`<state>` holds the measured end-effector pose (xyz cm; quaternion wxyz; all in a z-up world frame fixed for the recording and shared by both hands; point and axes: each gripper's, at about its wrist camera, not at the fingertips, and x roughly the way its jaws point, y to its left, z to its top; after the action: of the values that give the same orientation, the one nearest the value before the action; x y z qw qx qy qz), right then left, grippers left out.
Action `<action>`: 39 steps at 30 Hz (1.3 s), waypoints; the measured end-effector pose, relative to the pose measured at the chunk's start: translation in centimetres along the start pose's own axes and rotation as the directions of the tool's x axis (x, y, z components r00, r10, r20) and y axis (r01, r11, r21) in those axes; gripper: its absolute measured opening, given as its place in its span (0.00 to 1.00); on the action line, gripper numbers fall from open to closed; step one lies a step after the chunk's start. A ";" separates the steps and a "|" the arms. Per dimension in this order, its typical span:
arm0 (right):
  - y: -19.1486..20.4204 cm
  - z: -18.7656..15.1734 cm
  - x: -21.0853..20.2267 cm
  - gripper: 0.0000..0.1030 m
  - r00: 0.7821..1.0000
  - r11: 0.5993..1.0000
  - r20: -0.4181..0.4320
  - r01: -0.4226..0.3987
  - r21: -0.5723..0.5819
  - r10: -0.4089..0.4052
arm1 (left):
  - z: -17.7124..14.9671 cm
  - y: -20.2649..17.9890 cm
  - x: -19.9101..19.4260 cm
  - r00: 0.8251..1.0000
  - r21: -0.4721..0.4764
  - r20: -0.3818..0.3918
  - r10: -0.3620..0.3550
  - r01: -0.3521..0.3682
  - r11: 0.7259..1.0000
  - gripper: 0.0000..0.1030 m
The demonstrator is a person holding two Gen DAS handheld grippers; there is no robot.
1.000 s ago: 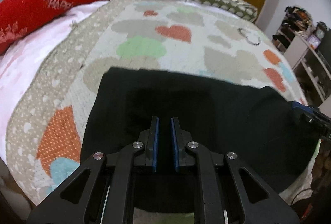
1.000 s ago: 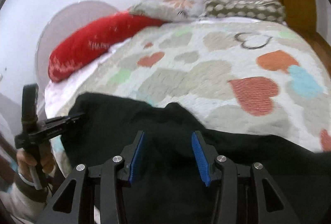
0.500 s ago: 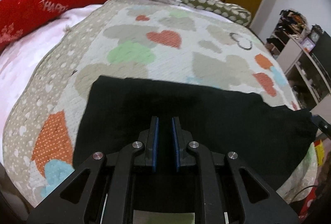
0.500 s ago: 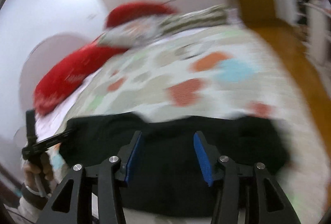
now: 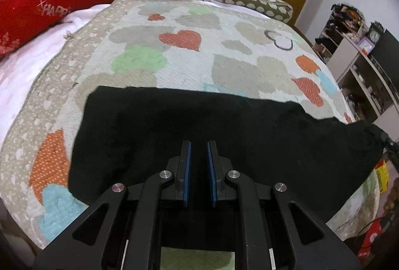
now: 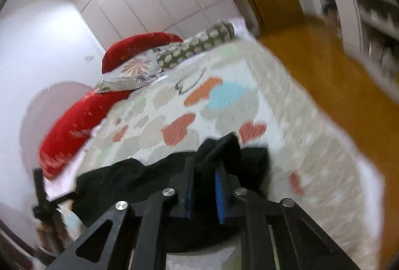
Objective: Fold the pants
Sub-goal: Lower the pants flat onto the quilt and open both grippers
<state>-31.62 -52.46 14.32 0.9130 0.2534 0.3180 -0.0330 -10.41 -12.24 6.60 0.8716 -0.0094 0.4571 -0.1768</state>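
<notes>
The black pants (image 5: 224, 140) are spread along the near edge of the bed (image 5: 174, 65), apparently stretched flat for folding. One end is pinched by the closing right tool (image 6: 205, 185), where fabric is bunched between the jaws. The left tool (image 5: 199, 170) is narrowed over the other end, seemingly gripping cloth to anchor it.

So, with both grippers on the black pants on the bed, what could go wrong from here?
1. The right gripper is closing on only a small bunched end of the black pants; a thin pinch like that may slip out when pulled.
2. The left gripper is shut on the near edge while most of the cloth lies flat on the heart-pattern quilt; uneven pulling could drag it askew and spoil the fold.
</notes>
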 end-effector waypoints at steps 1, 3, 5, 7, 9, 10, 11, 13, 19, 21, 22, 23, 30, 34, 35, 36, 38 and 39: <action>-0.1 0.1 -0.2 0.11 0.998 0.998 -0.018 0.054 -0.017 -0.054 | 0.0 0.3 0.0 1.000 -0.015 0.002 -0.003 0.003 1.000 0.11; -1.5 -0.4 0.3 0.11 0.983 0.985 -0.061 0.171 -0.024 -0.172 | 0.0 0.5 0.2 1.000 -0.038 -0.002 -0.005 0.005 0.999 0.11; -3.4 -1.1 1.5 0.11 0.967 0.973 -0.114 0.231 -0.002 -0.230 | -0.2 0.2 0.6 1.000 -0.030 -0.012 -0.007 0.006 1.000 0.11; -5.0 -1.6 1.2 0.11 0.964 0.968 -0.134 0.239 0.069 -0.229 | -0.4 -0.4 0.7 1.000 -0.003 -0.026 -0.004 0.004 1.000 0.11; -5.3 -1.4 -0.3 0.12 0.981 0.977 -0.082 0.183 0.109 -0.175 | -0.4 -0.7 0.5 1.000 0.010 -0.018 -0.011 0.011 1.000 0.11; -4.8 -1.0 -1.1 0.13 0.987 0.982 -0.046 0.158 0.104 -0.154 | -0.3 -0.9 0.4 1.000 0.011 -0.014 -0.015 0.015 1.000 0.11; -4.0 -0.6 -1.3 0.13 0.989 0.987 -0.030 0.144 0.074 -0.142 | -0.2 -1.1 0.4 1.000 0.010 -0.011 -0.018 0.019 1.000 0.11; -1.1 0.0 -0.9 0.13 0.994 0.993 -0.023 0.106 -0.046 -0.107 | -0.2 -1.6 0.5 1.000 0.013 -0.011 -0.025 0.026 1.000 0.11; 3.4 -0.6 5.6 0.13 0.992 0.981 -0.128 -0.004 -0.193 -0.021 | -0.7 -3.5 1.0 0.999 0.067 -0.032 -0.030 0.032 0.997 0.11; 1.7 -0.4 8.0 0.13 0.984 0.983 -0.130 0.098 -0.156 -0.119 | -0.8 -3.9 1.1 0.999 0.082 -0.034 -0.026 0.029 0.996 0.11; 0.2 -0.2 8.6 0.13 0.979 0.983 -0.124 0.146 -0.110 -0.160 | -0.9 -3.9 1.1 0.999 0.085 -0.034 -0.026 0.029 0.996 0.11; -1.0 -0.2 8.9 0.13 0.979 0.985 -0.121 0.157 -0.068 -0.165 | -0.9 -4.0 1.2 0.999 0.085 -0.035 -0.025 0.028 0.996 0.11; -1.9 -0.3 6.4 0.13 0.986 0.995 -0.134 0.100 0.004 -0.099 | -1.1 -4.1 2.4 0.998 0.060 -0.055 -0.028 0.031 0.998 0.11; 0.5 -0.8 3.6 0.19 0.992 0.996 -0.112 0.055 -0.067 -0.062 | -1.2 -4.4 2.1 0.999 0.070 -0.049 -0.023 0.026 0.997 0.11; 1.1 -1.3 3.0 0.26 0.991 0.995 -0.121 0.046 -0.089 -0.056 | -1.2 -4.4 2.0 0.999 0.070 -0.046 -0.018 0.021 0.997 0.11; 1.6 -1.7 2.8 0.35 0.990 0.994 -0.129 0.041 -0.104 -0.054 | -1.2 -4.4 1.9 0.999 0.069 -0.045 -0.016 0.019 0.997 0.11; 2.4 -2.6 2.8 0.38 0.990 0.990 -0.133 0.039 -0.134 -0.056 | -1.3 -4.4 1.8 0.999 0.064 -0.046 -0.014 0.017 0.998 0.11; 2.6 -3.1 3.1 0.38 0.988 0.987 -0.135 0.051 -0.154 -0.072 | -1.4 -4.4 1.9 0.999 0.061 -0.047 -0.014 0.017 0.998 0.11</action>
<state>-30.29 -48.37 11.54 0.9034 0.1755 0.3908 -0.0193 -11.88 -16.70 5.08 0.8593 0.0181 0.4715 -0.1976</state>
